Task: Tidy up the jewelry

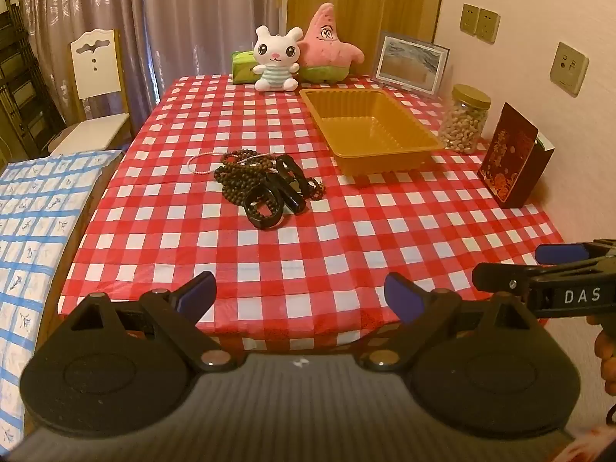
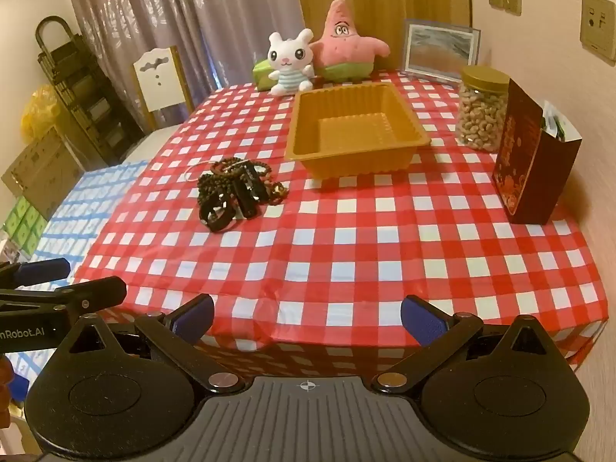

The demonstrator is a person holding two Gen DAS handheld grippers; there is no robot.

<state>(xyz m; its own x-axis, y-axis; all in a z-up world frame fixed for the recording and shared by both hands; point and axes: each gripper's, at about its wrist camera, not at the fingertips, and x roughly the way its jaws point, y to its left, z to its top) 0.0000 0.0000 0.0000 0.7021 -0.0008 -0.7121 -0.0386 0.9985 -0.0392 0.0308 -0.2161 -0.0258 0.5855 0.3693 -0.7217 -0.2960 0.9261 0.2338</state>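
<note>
Left wrist view: tangled heap of dark wooden bead strings and glossy black bangles (image 1: 265, 186) mid-counter, just short of empty amber ribbed plastic tray (image 1: 369, 127); left gripper (image 1: 300, 296) jaws spread wide, holding nothing.
Right wrist view: same heap (image 2: 235, 192) left of tray (image 2: 358, 131); right gripper (image 2: 306, 317) jaws released, empty. Likely light; strands limp and snag-prone, bangles stiff and slick, so best pinched across a rim.

A worktop (image 1: 346, 231) under a red-and-white checked plastic cloth. Ahead of the tool lies a tangled heap of dark wooden bead strings and black bangles (image 1: 265, 186). Beyond it to the right sits an empty amber plastic tray (image 1: 369, 131). Further right stand a gold-lidded jar of nuts (image 1: 465, 123) and a dark red printed box (image 1: 512, 161). At the far edge, a white plush rabbit (image 1: 275, 59), a pink plush starfish (image 1: 329, 44) and a framed picture (image 1: 410, 63).
</note>
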